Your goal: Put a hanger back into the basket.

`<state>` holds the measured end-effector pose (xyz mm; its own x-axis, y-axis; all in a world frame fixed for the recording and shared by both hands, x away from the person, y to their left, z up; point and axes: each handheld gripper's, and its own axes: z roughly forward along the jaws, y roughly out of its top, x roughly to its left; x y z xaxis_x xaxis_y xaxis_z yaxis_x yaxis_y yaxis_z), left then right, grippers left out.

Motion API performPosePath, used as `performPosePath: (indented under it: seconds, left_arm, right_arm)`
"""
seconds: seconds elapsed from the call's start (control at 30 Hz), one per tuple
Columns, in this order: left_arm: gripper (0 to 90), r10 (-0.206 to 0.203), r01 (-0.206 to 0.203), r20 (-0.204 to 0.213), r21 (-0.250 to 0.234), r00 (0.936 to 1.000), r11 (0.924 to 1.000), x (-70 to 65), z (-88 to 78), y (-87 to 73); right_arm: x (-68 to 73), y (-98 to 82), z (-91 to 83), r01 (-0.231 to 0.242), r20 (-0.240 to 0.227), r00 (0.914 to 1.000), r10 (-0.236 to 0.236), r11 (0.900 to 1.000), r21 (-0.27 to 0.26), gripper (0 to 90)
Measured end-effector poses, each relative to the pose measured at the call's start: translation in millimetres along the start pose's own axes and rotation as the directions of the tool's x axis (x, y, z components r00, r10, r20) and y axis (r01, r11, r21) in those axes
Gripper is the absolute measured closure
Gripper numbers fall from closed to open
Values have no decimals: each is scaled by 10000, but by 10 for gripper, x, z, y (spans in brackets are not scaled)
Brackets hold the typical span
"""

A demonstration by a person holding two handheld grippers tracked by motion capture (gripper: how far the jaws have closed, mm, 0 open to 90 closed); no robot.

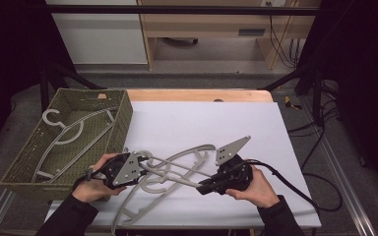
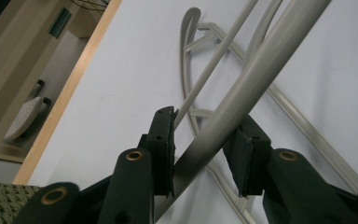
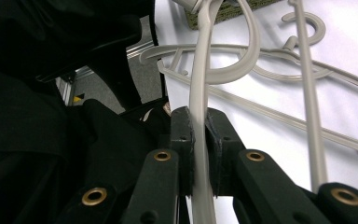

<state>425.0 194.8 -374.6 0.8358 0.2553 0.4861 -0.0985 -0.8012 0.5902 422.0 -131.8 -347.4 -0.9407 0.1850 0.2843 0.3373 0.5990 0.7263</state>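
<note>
Both forearms reach in from the near edge. The right gripper (image 1: 204, 187) is clamped tight on a grey hanger (image 1: 177, 169); the left gripper (image 1: 140, 169) has the hanger's bar between jaws not fully pressed on it. More hangers lie on the white table (image 1: 236, 123), a green basket (image 1: 120, 123) at left.

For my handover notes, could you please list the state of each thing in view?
Left claw: around the lifted hanger, pads not clamped.
Right claw: shut on the lifted hanger.
Basket: upright, holding hangers.
Hangers on table: lying flat, tangled.
</note>
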Motion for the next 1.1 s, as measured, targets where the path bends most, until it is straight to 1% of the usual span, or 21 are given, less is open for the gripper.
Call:
performPosePath:
  seconds: [0.07,0.1,0.17,0.23,0.27,0.33,0.37,0.43,0.47,0.5,0.6,0.63,0.67,0.77,0.83,0.93,0.97,1.0,1.03,1.07,1.1]
  left_arm:
    - [668,82,-81,-34,79,10000,9999,-15,5,6]
    - [680,-36,36,-99,-34,9999,10000,-28,12,6]
    - [699,122,-121,-153,32,9998,9999,-13,-18,6]
    - [719,-52,47,-243,-232,9997,9997,-14,-43,5]
    - [727,-79,69,-324,-305,9994,9995,-19,-60,13]
    - [753,-61,46,-450,-320,9990,9995,-24,-83,30]
    - [763,-135,121,-436,-317,9990,9994,-32,-89,40]
    - [772,-85,74,-438,-242,9990,9997,-39,-95,49]
    - [777,-104,98,-349,-194,9993,9998,-46,-93,54]
    - [785,-110,105,-301,-161,9995,9998,-48,-93,56]
    - [801,-308,307,-72,-191,9995,9993,-65,-85,66]
    - [806,-346,346,-52,-155,9994,9993,-67,-86,71]
    - [808,-481,481,-2,-176,9988,9987,-74,-84,77]
    - [813,-566,566,41,-13,9984,9984,-79,-93,89]
    - [815,-701,701,37,-15,9975,9975,-86,-96,87]
    - [817,-1052,1053,96,-113,9944,9944,-89,-98,93]
    - [818,-1092,1093,33,-121,9940,9939,-87,-103,95]
    - [818,-1279,1279,-7,-133,9918,9917,-81,-111,99]
    - [818,-1342,1340,-95,-144,9909,9909,-77,-118,101]
    - [818,-1519,1517,-185,-138,9882,9883,-70,-128,104]
    - [818,-1656,1653,-257,-126,9859,9862,-68,-131,106]
  right_arm:
    - [-2,0,-10,-27,68,10000,26,10000,49,826]
    - [-8,-1,-15,38,104,9999,-38,10000,3,827]
    - [-15,-1,-35,1,305,9995,2,9999,-105,821]
    - [-30,0,-60,-29,335,9994,43,9992,-392,813]
    - [-36,2,-72,-18,370,9993,33,9992,-398,809]
    - [-49,6,-96,-140,524,9985,168,9985,-529,801]
    - [-64,7,-104,-139,619,9979,175,9982,-589,798]
    - [-76,5,-130,-121,736,9971,175,9972,-732,794]
    - [-81,4,-138,-103,771,9969,168,9964,-839,793]
    - [-78,7,-162,-163,936,9953,250,9956,-926,789]
    - [-94,9,-197,-183,1263,9915,323,9937,-1106,782]
    - [-103,12,-208,-203,1523,9876,377,9932,-1148,773]
    - [-107,12,-211,-159,1704,9847,349,9936,-1116,763]
    - [-126,4,-195,-73,2375,9708,325,9943,-1062,733]
    - [-142,-7,-198,-49,2583,9654,360,9928,-1201,705]
    - [-154,-21,-219,5,2829,9582,425,9887,-1502,647]
    - [-156,-28,-235,154,3019,9526,364,9858,-1675,605]
    - [-152,-33,-245,220,3176,9475,371,9833,-1807,574]
    - [-145,-40,-271,369,3538,9345,385,9783,-2040,526]
    - [-146,-46,-287,512,3720,9275,366,9734,-2234,484]
    - [-143,-58,-321,707,4023,9147,399,9640,-2564,427]
